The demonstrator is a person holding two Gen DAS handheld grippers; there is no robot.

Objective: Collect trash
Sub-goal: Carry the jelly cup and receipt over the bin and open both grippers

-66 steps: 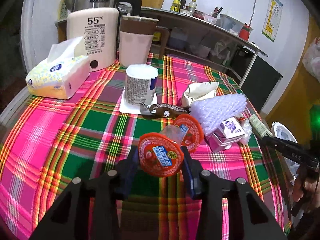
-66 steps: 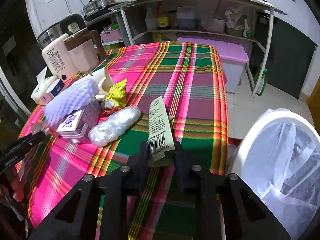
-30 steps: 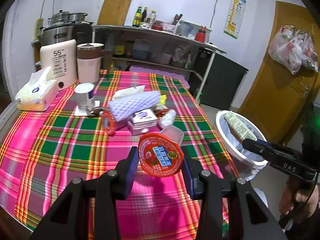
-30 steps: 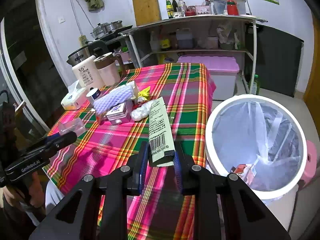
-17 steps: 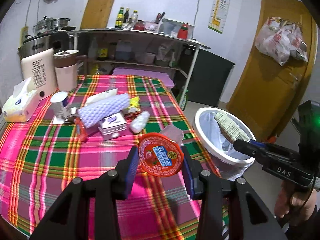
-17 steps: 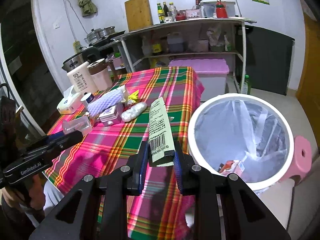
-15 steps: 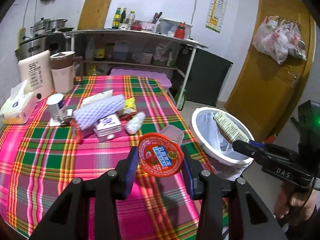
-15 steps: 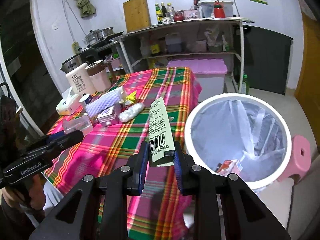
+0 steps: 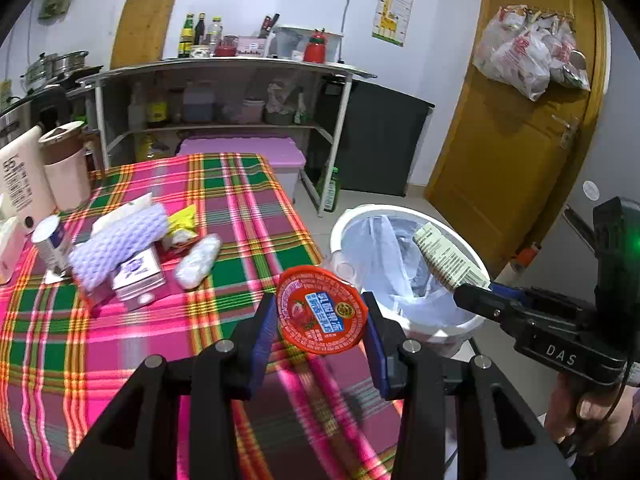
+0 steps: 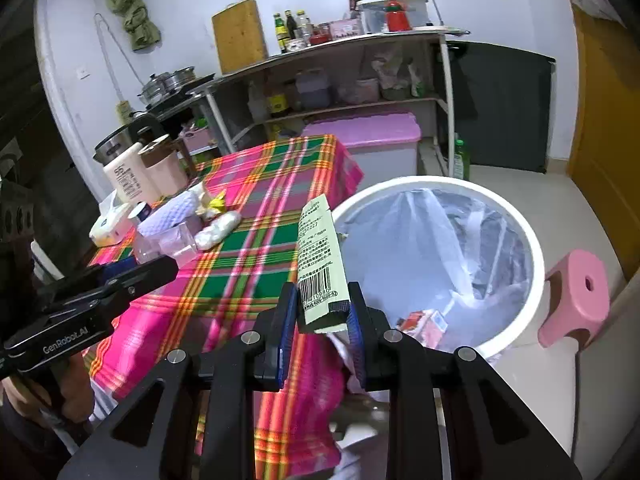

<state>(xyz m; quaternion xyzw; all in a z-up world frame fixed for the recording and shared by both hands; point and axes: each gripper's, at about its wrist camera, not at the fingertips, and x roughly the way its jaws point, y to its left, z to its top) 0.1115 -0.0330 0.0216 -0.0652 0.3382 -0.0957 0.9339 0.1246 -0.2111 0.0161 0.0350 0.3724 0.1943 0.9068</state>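
Note:
My left gripper [image 9: 322, 330] is shut on a clear jelly cup with a red foil lid [image 9: 322, 314], held above the plaid table's right edge, just left of the white bin [image 9: 452, 330]. My right gripper [image 10: 323, 320] is shut on a pale green wrapper [image 10: 322, 272] with a barcode, held over the bin's left rim [image 10: 516, 224]. In the left wrist view the right gripper [image 9: 468, 294] holds that wrapper [image 9: 448, 258] over the bin's opening. The bin has a clear liner and a red-and-white carton [image 10: 424, 326] at the bottom.
On the plaid table [image 9: 100, 340] lie a purple foam sleeve [image 9: 120, 236], a small purple carton [image 9: 138, 276], a white plastic wad [image 9: 198, 262], a yellow wrapper [image 9: 182, 220], a can [image 9: 50, 244] and kettles [image 9: 20, 176]. A pink stool [image 10: 576, 300] stands right of the bin.
Both grippers have carried their loads rightward off the table toward the bin. The bin now looms larger and the wrapper hangs over its rim.

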